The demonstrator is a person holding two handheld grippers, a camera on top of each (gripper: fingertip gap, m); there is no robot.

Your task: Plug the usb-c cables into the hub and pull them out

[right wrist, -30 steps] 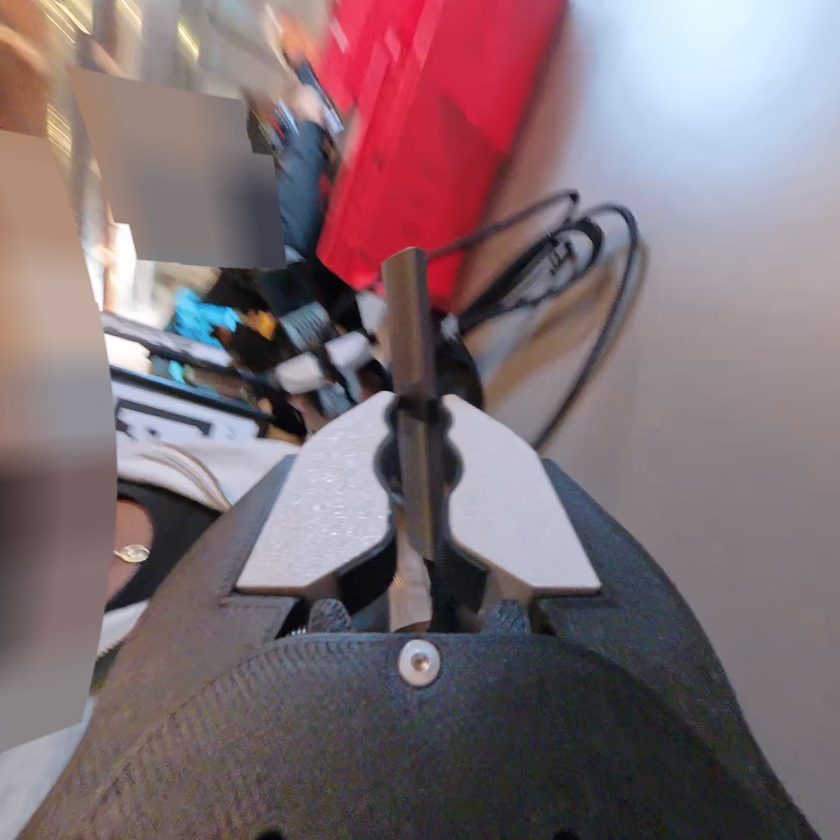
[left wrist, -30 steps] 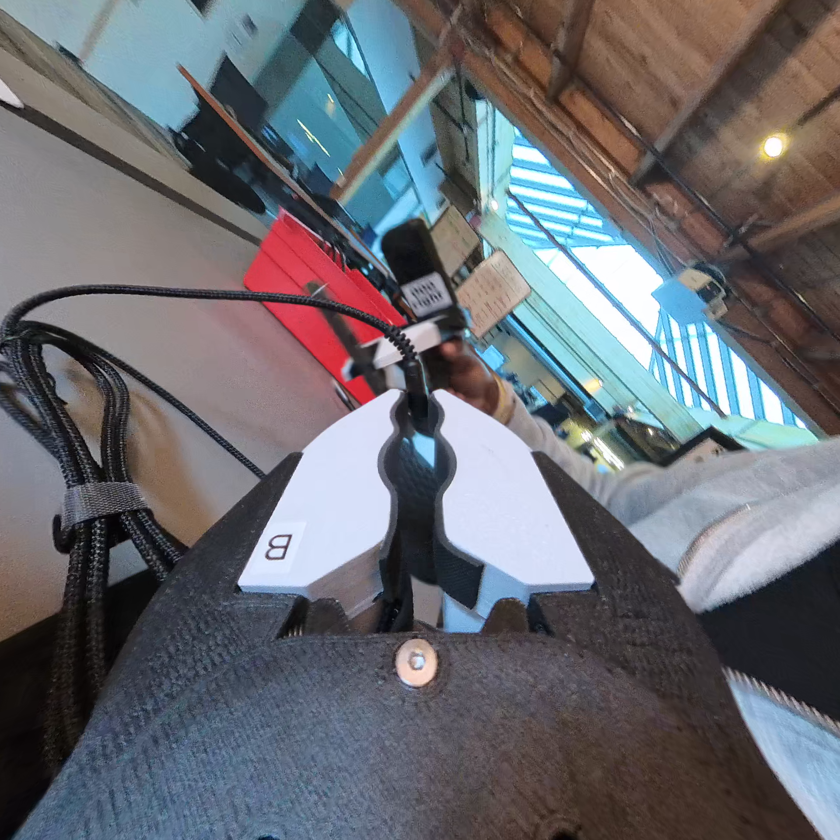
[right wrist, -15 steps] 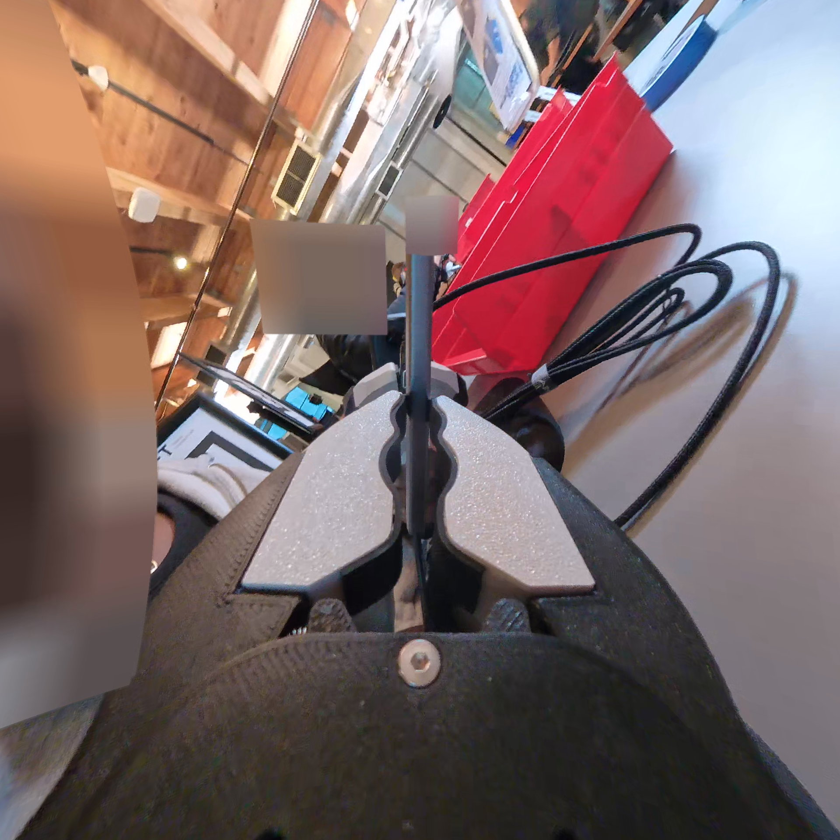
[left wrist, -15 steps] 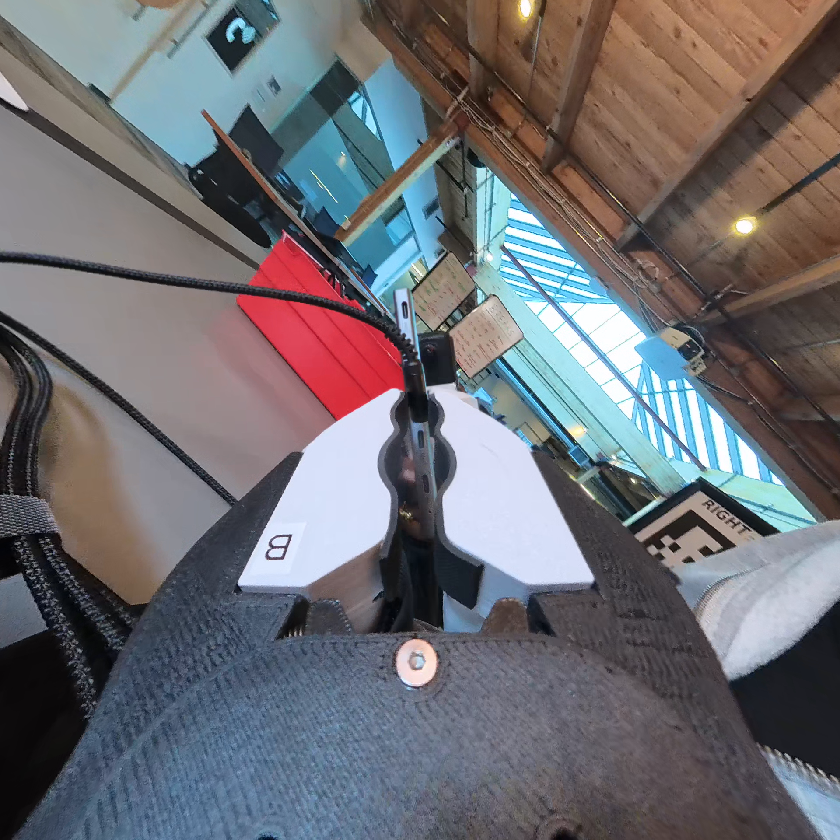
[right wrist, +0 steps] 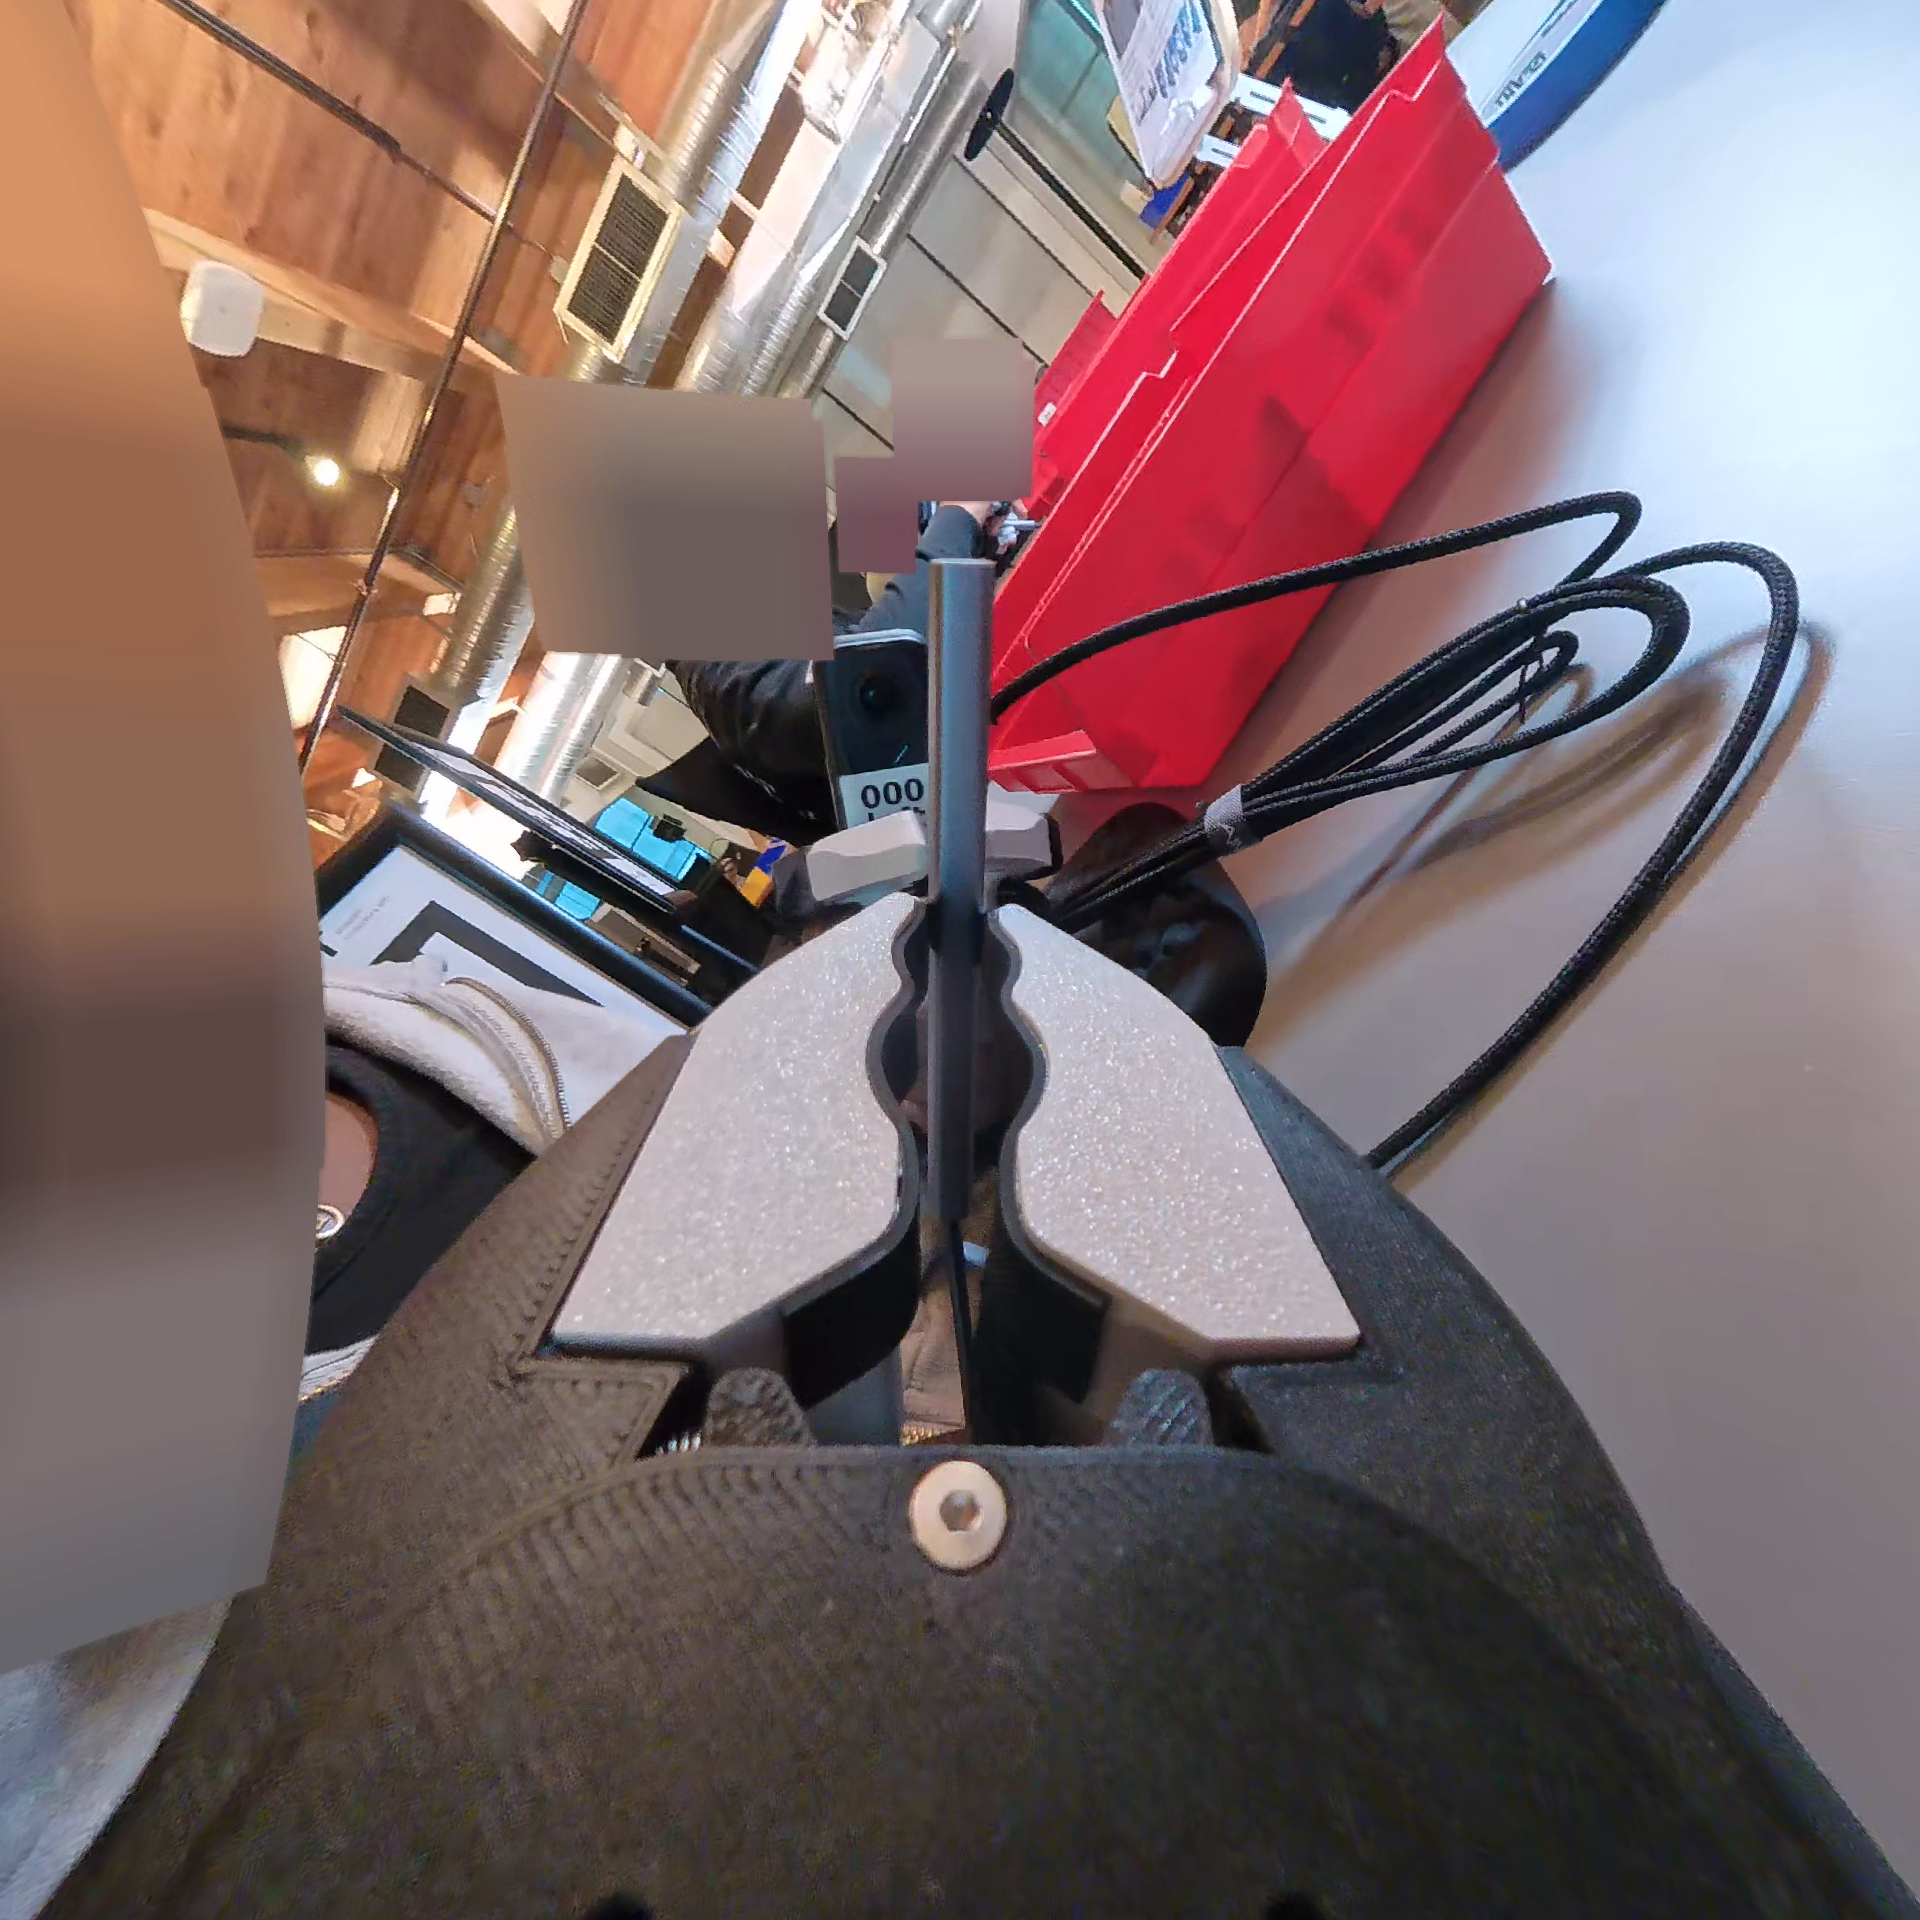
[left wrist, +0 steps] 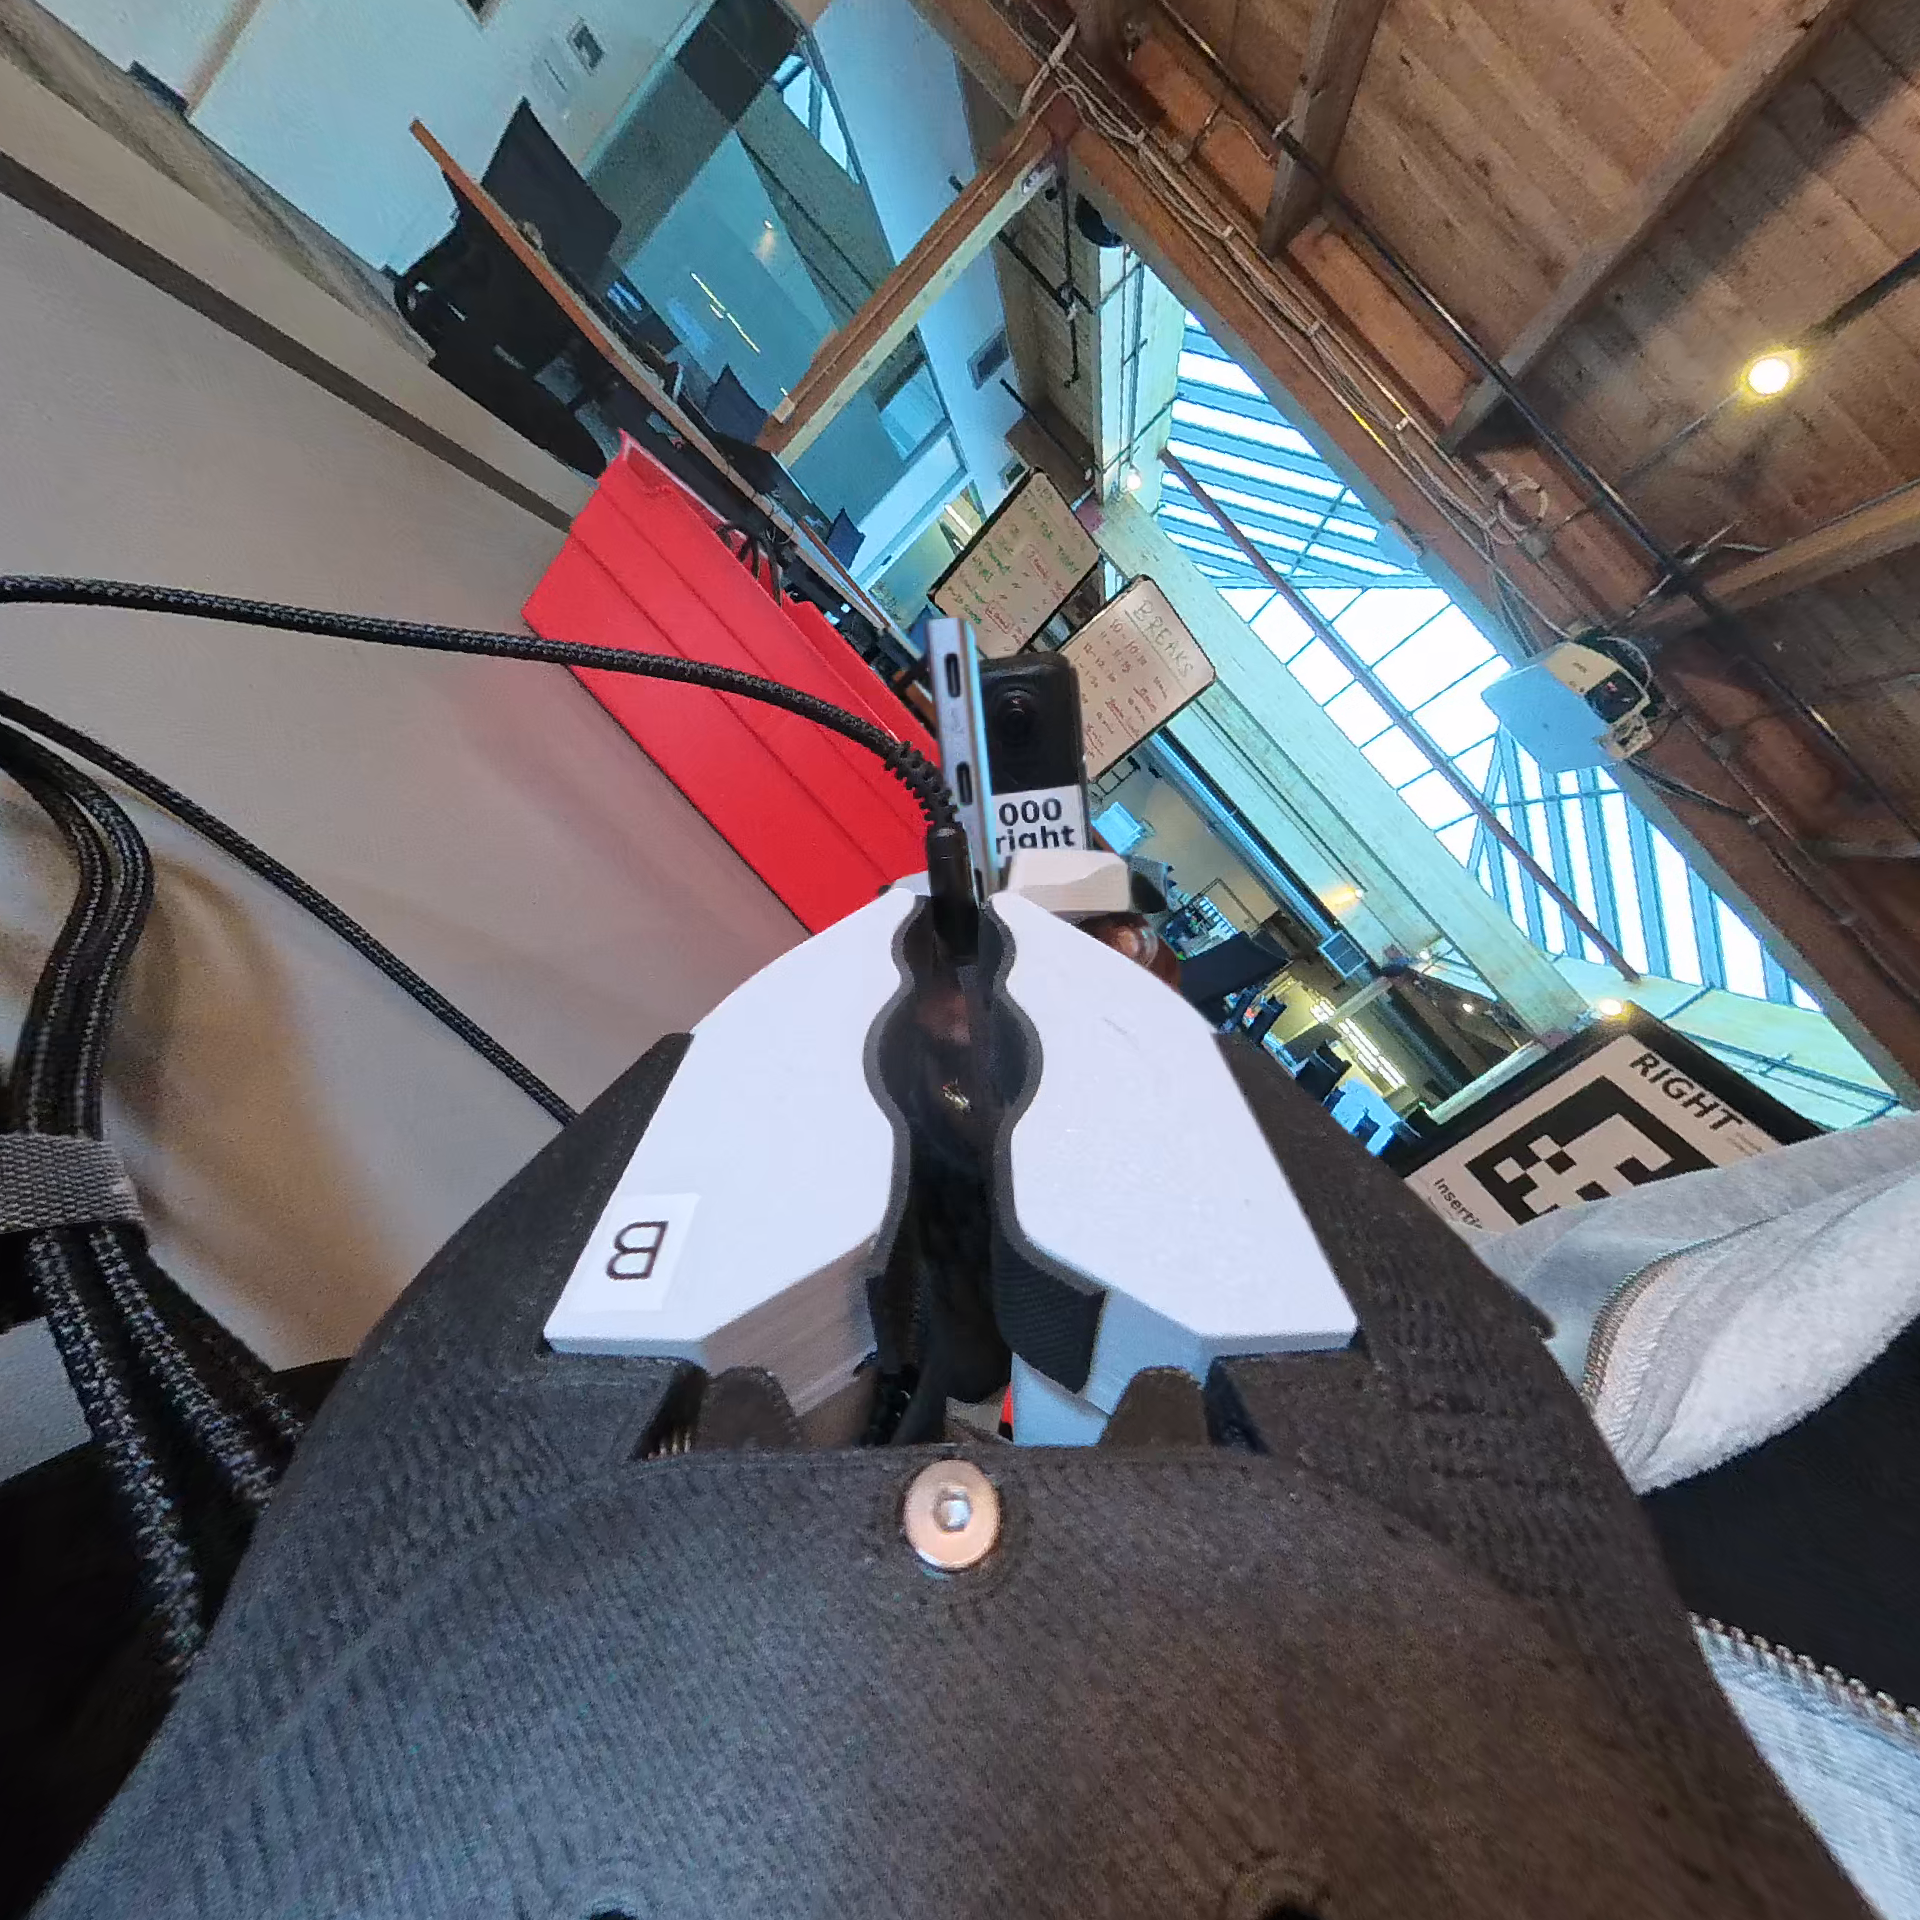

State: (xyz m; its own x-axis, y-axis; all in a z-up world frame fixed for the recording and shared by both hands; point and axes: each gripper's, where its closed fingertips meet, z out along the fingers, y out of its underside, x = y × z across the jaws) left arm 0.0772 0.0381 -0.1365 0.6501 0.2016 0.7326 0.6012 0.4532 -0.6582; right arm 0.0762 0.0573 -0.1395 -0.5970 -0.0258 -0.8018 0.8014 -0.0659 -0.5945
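the left claw (left wrist: 954,914) pinches the plug (left wrist: 951,883), the right claw (right wrist: 954,925) pinches the hub (right wrist: 954,748), and the hub stands long toward 12 o'clock, just past the plug.

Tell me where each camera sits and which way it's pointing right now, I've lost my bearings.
Left wrist view: sits on the left tool, tilted up toward the wooden ceiling; the tool grips the USB-C cable plug, grey sleeve at the right.
Right wrist view: sits on the right tool, facing the left one; it grips the grey hub, table on the right.
Both views show the hub, red bins and cable bundle.
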